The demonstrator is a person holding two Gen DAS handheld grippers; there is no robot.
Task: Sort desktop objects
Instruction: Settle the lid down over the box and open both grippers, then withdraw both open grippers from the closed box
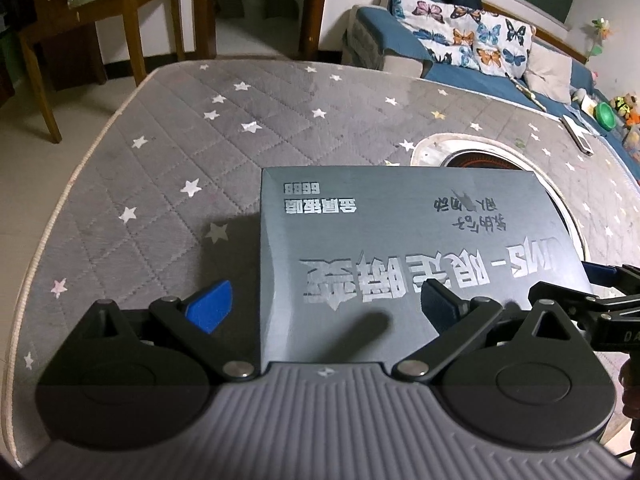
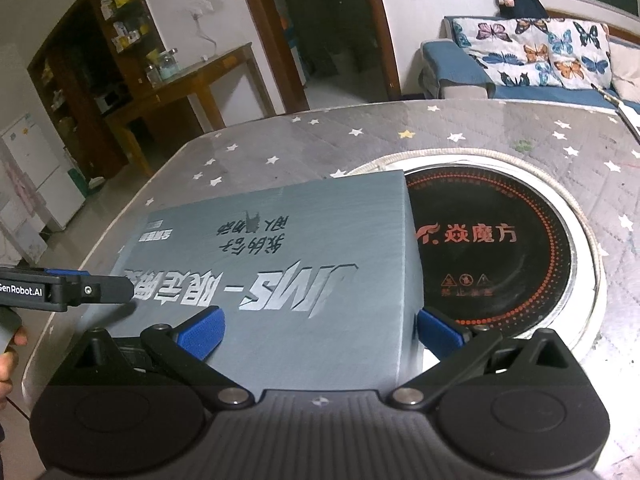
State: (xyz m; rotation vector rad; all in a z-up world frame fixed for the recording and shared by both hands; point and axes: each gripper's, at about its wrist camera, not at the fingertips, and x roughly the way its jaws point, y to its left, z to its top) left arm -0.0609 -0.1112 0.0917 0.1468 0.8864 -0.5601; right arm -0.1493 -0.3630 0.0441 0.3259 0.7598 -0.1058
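Note:
A grey box (image 1: 400,240) with silver lettering rests on the star-patterned table (image 1: 160,160). My left gripper (image 1: 324,308) is open at the box's near left edge. Its left pad hangs beside the box and its right pad is over the lid. My right gripper (image 2: 320,334) is open at the near right edge of the box (image 2: 280,260). One of its pads is over the lid and the other is beside the right wall. Each gripper shows in the other's view: the right gripper (image 1: 592,304) and the left gripper (image 2: 92,290).
A black induction cooker (image 2: 492,256) is set into the table (image 2: 520,128) right behind the box, partly covered by it. A remote (image 1: 578,134) lies at the far right edge. Beyond stand a blue sofa (image 1: 460,44) and a wooden side table (image 1: 100,4). A hand (image 2: 8,360) shows at left.

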